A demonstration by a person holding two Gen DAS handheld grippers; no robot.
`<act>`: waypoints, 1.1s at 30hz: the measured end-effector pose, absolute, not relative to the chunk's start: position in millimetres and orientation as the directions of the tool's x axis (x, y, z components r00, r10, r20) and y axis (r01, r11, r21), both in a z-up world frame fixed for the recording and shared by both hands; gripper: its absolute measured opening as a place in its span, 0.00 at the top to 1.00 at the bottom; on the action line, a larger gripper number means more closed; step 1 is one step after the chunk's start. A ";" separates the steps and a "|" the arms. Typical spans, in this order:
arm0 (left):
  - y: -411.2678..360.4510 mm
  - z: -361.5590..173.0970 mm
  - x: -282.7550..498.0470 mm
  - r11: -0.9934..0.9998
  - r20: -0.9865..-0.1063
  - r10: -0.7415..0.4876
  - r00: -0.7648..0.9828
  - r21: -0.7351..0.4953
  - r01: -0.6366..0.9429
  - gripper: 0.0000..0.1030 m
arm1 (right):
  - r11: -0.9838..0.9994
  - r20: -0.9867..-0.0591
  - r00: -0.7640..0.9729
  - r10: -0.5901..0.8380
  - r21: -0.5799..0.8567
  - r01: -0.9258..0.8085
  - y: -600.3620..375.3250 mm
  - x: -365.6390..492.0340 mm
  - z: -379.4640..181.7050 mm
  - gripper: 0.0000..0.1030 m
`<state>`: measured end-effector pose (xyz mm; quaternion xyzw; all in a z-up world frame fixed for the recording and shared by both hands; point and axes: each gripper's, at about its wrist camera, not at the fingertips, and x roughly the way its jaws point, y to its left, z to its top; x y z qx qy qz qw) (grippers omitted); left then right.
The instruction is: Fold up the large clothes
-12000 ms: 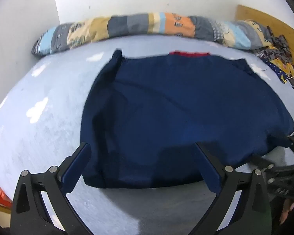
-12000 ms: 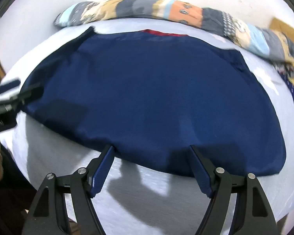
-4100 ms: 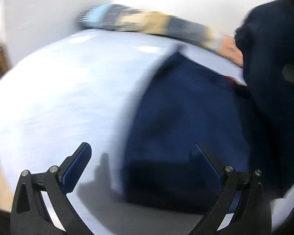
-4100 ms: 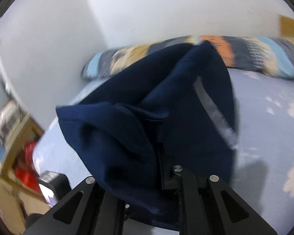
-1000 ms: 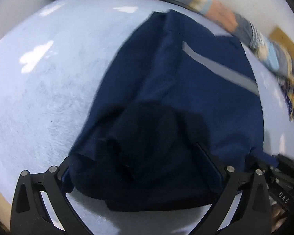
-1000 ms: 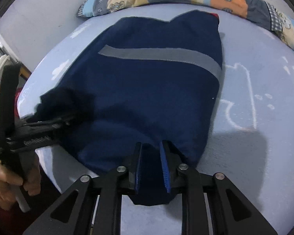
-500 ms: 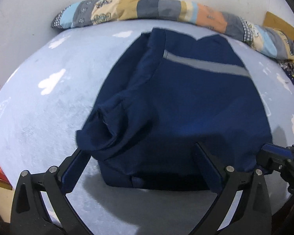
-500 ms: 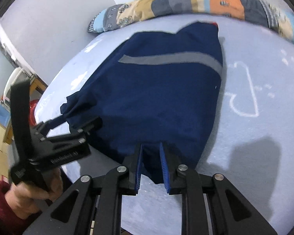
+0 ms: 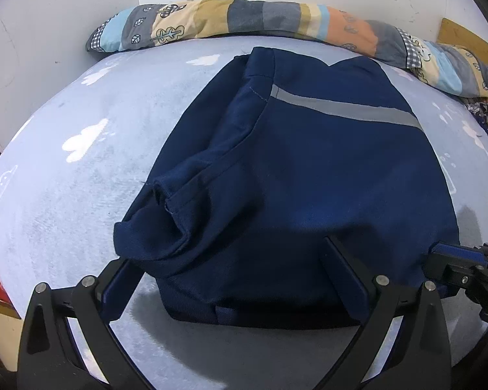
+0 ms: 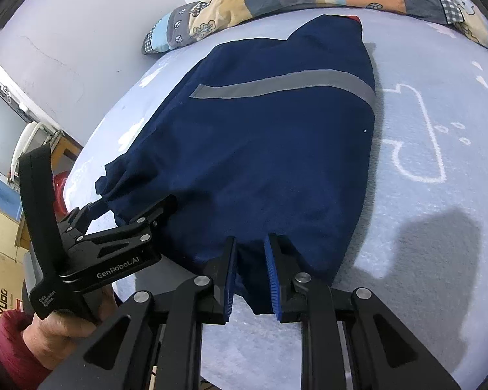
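Navy garment (image 9: 309,169) hem pinched by right gripper (image 10: 251,271) near bed (image 9: 81,195) edge.

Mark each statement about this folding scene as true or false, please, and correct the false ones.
1. The right gripper has its jaws closed on the near edge of the navy garment. True.
2. The left gripper is clamped on the patchwork pillow. False: its jaws stand wide open over the garment's near edge, and the pillow lies far off by the wall.
3. A grey stripe runs across the garment's upper layer. True.
4. The garment hangs in the air above the bed. False: it lies folded on the light blue sheet.
5. A sleeve lies bunched at the garment's left side in the left wrist view. True.
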<state>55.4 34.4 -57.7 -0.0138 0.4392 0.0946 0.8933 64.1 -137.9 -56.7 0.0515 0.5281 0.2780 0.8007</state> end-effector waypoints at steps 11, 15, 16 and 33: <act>32.3 -57.2 57.2 0.981 -0.782 0.168 0.600 0.072 -0.180 0.00 | 0.841 -0.819 0.290 0.495 0.367 -0.398 -136.0 63.5 -56.8 0.80; 31.9 -57.2 57.1 0.981 -0.782 0.169 0.601 0.074 -0.179 0.00 | 0.841 -0.818 0.292 0.496 0.369 -0.396 -135.8 63.4 -57.4 0.80; 31.9 -57.0 57.0 0.981 -0.781 0.171 0.601 0.077 -0.178 0.00 | 0.841 -0.818 0.293 0.495 0.367 -0.397 -135.6 63.4 -57.6 0.80; 29.4 -56.2 55.0 0.980 -0.774 0.181 0.606 0.094 -0.172 0.00 | 0.846 -0.820 0.310 0.481 0.341 -0.409 -129.2 60.5 -59.3 0.80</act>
